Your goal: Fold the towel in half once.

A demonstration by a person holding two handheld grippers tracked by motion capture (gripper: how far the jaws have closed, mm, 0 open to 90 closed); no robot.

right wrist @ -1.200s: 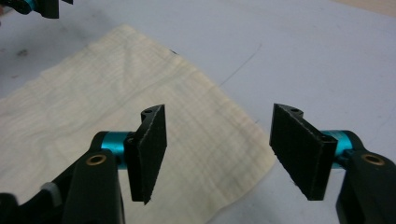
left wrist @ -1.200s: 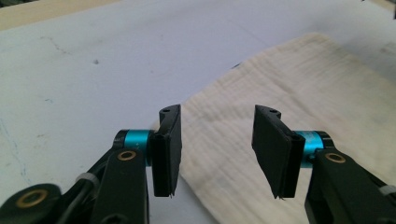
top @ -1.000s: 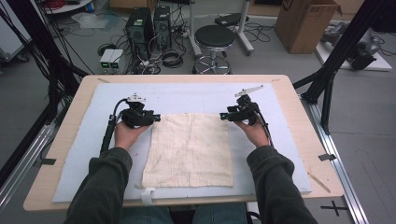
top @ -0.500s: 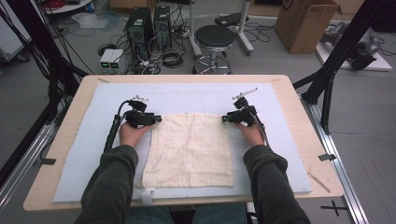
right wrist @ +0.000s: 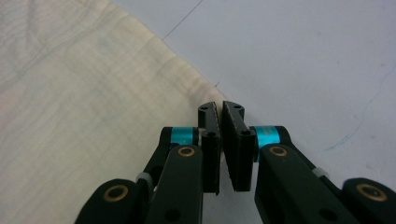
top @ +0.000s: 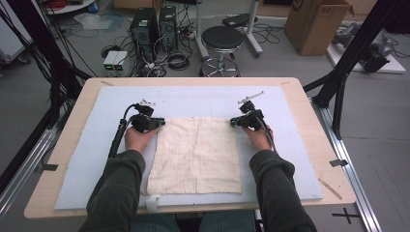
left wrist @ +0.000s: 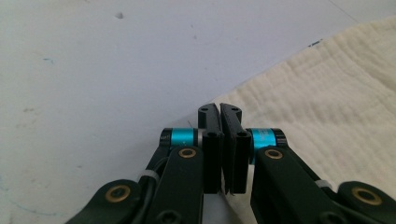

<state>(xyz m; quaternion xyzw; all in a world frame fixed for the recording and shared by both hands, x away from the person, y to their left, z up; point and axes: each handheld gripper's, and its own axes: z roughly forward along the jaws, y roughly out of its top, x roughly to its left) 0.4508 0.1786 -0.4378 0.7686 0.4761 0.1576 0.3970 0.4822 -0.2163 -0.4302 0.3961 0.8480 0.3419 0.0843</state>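
Under pinched jaws, cloth [top: 196,154] corners hidden

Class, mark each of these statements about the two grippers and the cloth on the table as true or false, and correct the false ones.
1. The cream cloth lies spread flat on a pale blue mat. True.
2. The left gripper is at the cloth's near left corner. False: it is at the far left corner.
3. The right gripper is at the cloth's far right corner. True.
4. The left gripper's fingers are spread wide apart. False: they are closed together at the cloth's edge.
5. A round black stool stands on the floor beyond the table. True.
6. The cloth is bunched into a ball. False: it lies flat.
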